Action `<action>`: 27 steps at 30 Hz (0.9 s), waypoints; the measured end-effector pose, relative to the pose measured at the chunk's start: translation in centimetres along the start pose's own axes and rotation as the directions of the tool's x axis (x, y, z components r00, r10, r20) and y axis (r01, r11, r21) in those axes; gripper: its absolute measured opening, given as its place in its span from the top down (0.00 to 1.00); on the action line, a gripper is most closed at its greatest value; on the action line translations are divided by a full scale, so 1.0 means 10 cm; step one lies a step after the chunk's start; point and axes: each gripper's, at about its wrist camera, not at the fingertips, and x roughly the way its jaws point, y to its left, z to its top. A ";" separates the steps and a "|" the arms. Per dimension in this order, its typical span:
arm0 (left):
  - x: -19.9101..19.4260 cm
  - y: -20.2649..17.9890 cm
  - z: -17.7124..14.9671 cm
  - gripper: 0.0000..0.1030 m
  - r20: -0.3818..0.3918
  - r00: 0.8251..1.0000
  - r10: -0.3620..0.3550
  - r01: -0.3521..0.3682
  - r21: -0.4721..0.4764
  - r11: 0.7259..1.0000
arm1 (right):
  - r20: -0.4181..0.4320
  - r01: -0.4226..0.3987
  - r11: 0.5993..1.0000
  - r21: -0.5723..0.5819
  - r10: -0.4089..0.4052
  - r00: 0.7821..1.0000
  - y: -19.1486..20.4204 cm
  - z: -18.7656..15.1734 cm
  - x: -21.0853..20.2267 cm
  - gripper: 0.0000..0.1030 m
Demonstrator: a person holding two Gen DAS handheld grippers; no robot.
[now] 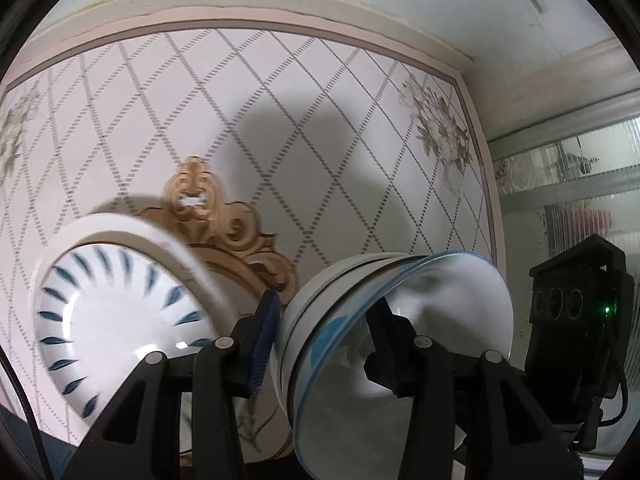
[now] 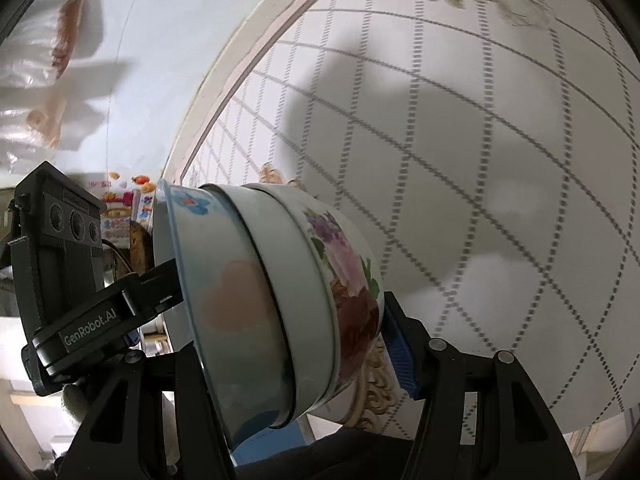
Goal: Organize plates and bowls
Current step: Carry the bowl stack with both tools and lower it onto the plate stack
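Note:
Both grippers hold one nested stack of bowls, tipped on its side in the air. In the left wrist view my left gripper (image 1: 324, 344) is shut on the stack's rim (image 1: 340, 320): one finger inside the blue-rimmed inner bowl, one outside. A white plate with blue leaf marks (image 1: 120, 320) stands tilted at the left, apart from my fingers. In the right wrist view my right gripper (image 2: 288, 360) is shut across the same stack (image 2: 280, 300), whose outermost bowl has a floral print (image 2: 348, 272). The left gripper's body (image 2: 96, 312) reaches the rim from the left.
A wall of diamond-pattern wallpaper (image 1: 280, 120) fills the background. A carved wooden chair back (image 1: 224, 224) rises behind the plate. A glass door (image 1: 568, 200) is at the right. Plastic bags (image 2: 48, 60) hang at the upper left in the right wrist view.

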 end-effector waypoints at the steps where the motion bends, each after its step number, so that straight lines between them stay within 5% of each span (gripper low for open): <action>1: -0.05 0.06 -0.01 0.59 0.006 1.000 0.003 -0.003 -0.007 1.000 | -0.007 -0.001 1.000 -0.011 0.001 1.000 0.07 0.00 0.03 0.40; 14: -0.56 1.03 -0.22 0.59 0.061 0.996 0.059 -0.047 -0.180 0.983 | -0.174 -0.042 0.986 -0.159 0.014 0.985 0.89 -0.09 0.75 0.40; 27: -0.58 1.64 -0.38 0.59 0.060 0.995 0.080 -0.059 -0.292 0.954 | -0.278 -0.038 0.973 -0.227 -0.027 0.960 1.24 -0.19 1.44 0.40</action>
